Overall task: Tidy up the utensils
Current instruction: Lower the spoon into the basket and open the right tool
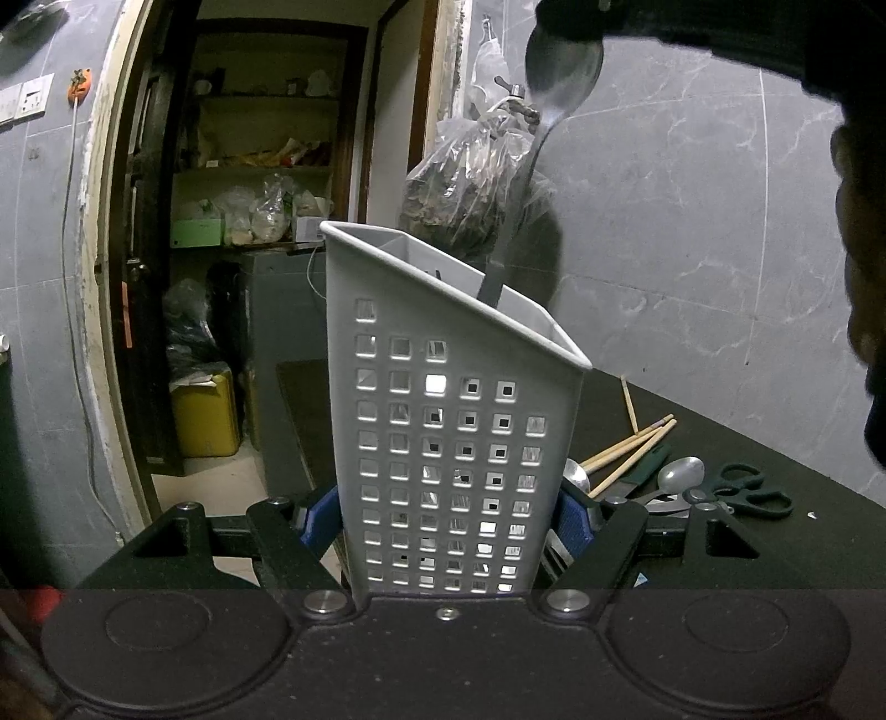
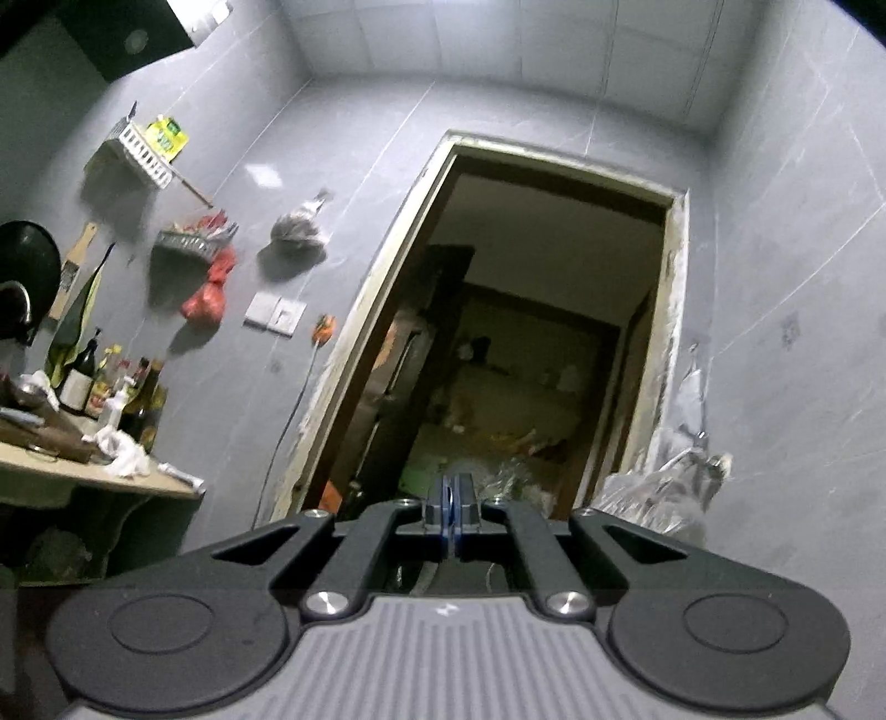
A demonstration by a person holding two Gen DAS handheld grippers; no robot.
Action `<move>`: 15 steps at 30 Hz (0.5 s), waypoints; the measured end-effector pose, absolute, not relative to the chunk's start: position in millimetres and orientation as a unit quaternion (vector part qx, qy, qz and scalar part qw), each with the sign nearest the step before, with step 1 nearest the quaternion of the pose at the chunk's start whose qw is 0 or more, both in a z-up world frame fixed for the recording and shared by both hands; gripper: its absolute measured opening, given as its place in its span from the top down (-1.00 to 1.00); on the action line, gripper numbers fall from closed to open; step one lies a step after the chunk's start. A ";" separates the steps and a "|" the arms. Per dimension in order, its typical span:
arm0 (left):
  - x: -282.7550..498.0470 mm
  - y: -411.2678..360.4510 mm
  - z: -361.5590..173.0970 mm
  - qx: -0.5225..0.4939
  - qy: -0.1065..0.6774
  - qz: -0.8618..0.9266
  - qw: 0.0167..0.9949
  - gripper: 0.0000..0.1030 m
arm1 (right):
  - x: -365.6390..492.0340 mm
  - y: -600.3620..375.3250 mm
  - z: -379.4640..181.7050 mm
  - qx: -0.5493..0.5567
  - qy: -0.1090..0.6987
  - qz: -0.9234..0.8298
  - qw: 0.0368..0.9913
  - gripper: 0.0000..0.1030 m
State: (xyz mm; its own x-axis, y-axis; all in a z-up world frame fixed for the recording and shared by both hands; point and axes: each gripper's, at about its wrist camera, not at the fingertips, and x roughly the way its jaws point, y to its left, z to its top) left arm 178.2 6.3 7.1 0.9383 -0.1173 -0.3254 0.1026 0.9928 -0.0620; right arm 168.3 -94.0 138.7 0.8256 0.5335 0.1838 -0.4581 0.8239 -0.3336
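In the left wrist view a grey perforated utensil caddy [image 1: 443, 387] stands upright between the blue pads of my left gripper [image 1: 448, 520], which is shut on its lower sides. A metal spoon [image 1: 562, 72] stands in the caddy, handle down and bowl up, leaning right. More spoons [image 1: 678, 473], wooden chopsticks [image 1: 631, 448] and green-handled scissors [image 1: 742, 490] lie on the black table [image 1: 747, 565] to the right of the caddy. In the right wrist view my right gripper [image 2: 454, 498] is shut with nothing between its pads, and it points up at a doorway.
A dark blurred shape [image 1: 720, 27] hangs over the spoon's bowl at the top right. A plastic bag [image 1: 476, 183] hangs on the tiled wall behind the caddy. An open doorway [image 2: 526, 360] leads to a storeroom. A counter with bottles [image 2: 111, 387] stands at the left.
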 end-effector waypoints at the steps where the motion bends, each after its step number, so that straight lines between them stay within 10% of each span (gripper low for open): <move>1: 178.5 6.1 7.1 -0.022 0.166 -0.056 0.984 -0.50 | 168.6 -91.9 135.6 -0.139 -0.132 0.263 0.946 0.96; 15: 178.9 3.2 7.0 -0.021 0.165 -0.053 0.985 -0.50 | 167.4 -84.4 104.2 -0.152 -0.093 0.278 0.944 0.96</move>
